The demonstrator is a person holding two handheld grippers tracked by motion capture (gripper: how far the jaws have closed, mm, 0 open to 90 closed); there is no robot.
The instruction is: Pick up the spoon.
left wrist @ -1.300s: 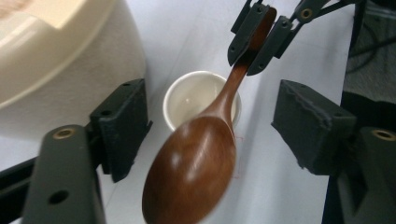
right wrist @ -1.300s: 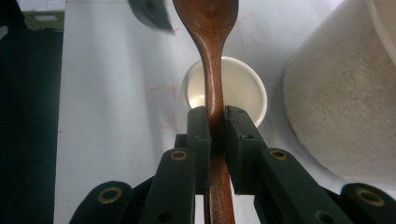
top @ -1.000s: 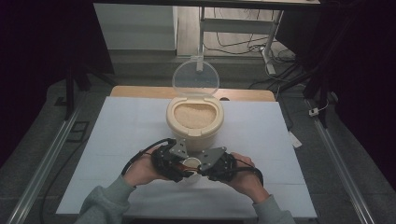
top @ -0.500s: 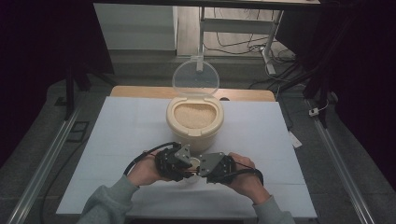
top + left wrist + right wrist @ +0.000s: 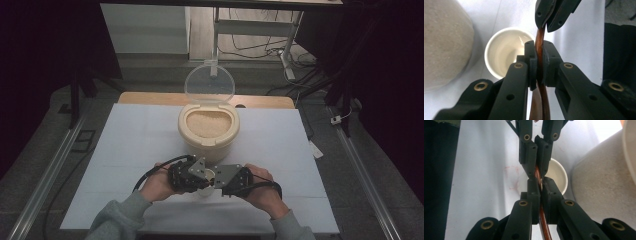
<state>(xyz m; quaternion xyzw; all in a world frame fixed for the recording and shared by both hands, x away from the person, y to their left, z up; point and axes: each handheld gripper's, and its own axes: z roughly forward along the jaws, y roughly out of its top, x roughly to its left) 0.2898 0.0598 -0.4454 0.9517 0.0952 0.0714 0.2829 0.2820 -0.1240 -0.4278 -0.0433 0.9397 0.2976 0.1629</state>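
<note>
Both grippers meet over the near part of the table, in front of a beige container (image 5: pixel 208 127). A thin brown strip (image 5: pixel 539 40), seen edge on, runs between them. My left gripper (image 5: pixel 539 53) has just been closing and its pads now press on the strip. My right gripper (image 5: pixel 540 187) is shut on the same strip, nose to nose with the left gripper (image 5: pixel 537 170). Below them stands an empty white cup (image 5: pixel 506 52), right beside the container. In the high view the left gripper (image 5: pixel 192 175) and right gripper (image 5: pixel 235 180) cover most of the cup.
The container holds pale grain, and its clear round lid (image 5: pixel 209 84) stands open at the back. A white sheet (image 5: pixel 135 145) covers the table, with a wooden edge (image 5: pixel 150 98) behind it. Metal rails (image 5: pixel 50 170) run along both sides.
The left gripper has edged a little toward the right one. Both hands otherwise stay in front of the container.
</note>
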